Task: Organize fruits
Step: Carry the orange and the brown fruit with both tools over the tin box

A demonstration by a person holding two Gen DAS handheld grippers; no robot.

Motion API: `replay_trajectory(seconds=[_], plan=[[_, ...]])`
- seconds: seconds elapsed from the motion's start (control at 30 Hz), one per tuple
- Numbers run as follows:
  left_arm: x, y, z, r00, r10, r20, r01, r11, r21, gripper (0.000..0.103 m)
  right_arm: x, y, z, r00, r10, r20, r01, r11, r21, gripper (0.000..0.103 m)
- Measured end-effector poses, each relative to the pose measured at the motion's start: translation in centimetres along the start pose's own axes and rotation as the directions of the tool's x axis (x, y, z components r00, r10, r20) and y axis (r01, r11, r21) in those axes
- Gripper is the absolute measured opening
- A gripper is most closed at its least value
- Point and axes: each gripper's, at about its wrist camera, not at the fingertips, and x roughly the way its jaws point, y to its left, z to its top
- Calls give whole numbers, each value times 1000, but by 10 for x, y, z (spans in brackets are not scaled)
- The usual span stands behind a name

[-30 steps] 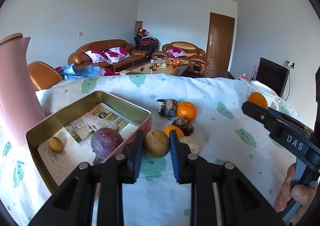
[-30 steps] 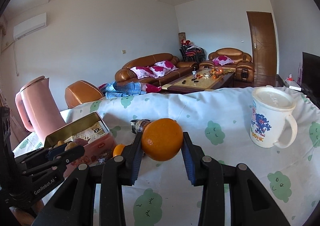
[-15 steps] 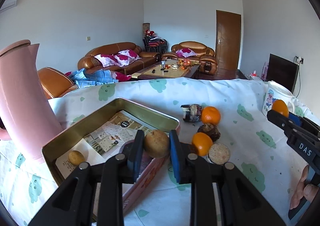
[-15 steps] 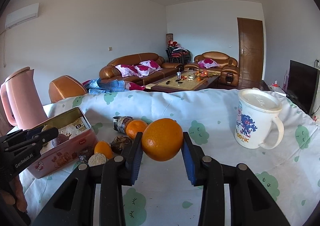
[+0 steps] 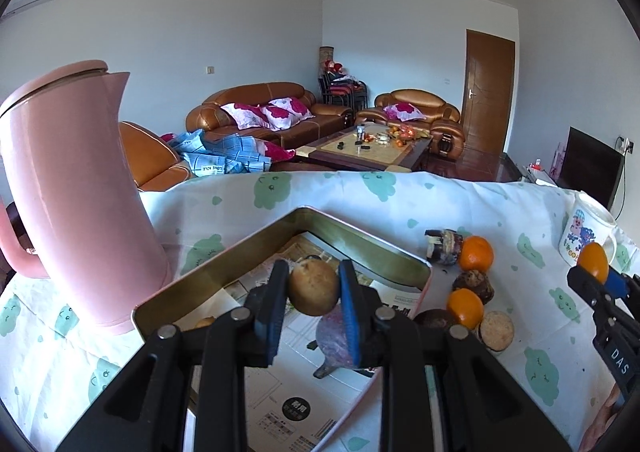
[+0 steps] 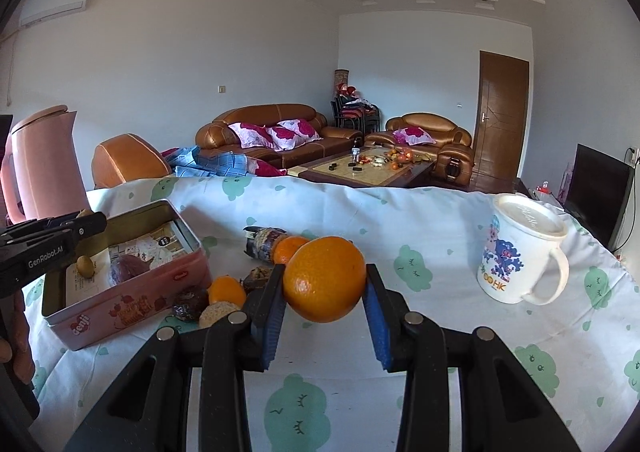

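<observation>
Two claws clamped — left claw [image 5: 313, 288] brown fruit [image 5: 313, 286] | right claw [image 6: 324, 288] orange [image 6: 324, 278] | tin [image 6: 120, 310] "Genji"

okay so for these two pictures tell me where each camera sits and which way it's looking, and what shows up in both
Left wrist: rides the left gripper, looking forward and slightly down over the open tin; its jaws clamp a brown round fruit; the right gripper shows at the right edge.
Right wrist: rides the right gripper, looking across the table toward the sofas; its jaws clamp an orange; the left gripper shows at the left.
Shared: tin, pink kettle, lidded mug, loose fruit pile.
</observation>
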Motion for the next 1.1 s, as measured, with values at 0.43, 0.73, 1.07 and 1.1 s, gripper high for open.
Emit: replay_trajectory(seconds=[0.43,0.73,1.07,1.1], plan=[[15,48,7,997,75,-33,-78,990,-118,27,20,85,34,987,160,5,-160,987,7,39],[31,69,4,986,129,-101,-145,975,-171,27,69,127,38,969,238,-71,-233,970,66,40],[48,66,-3,970,175,-171,-197,972,-124,27,113,152,36,935,307,-176,-297,952,79,40],[49,65,-3,970,171,-175,-194,973,-123,27,115,153,35,931,313,-188,-304,950,76,40]])
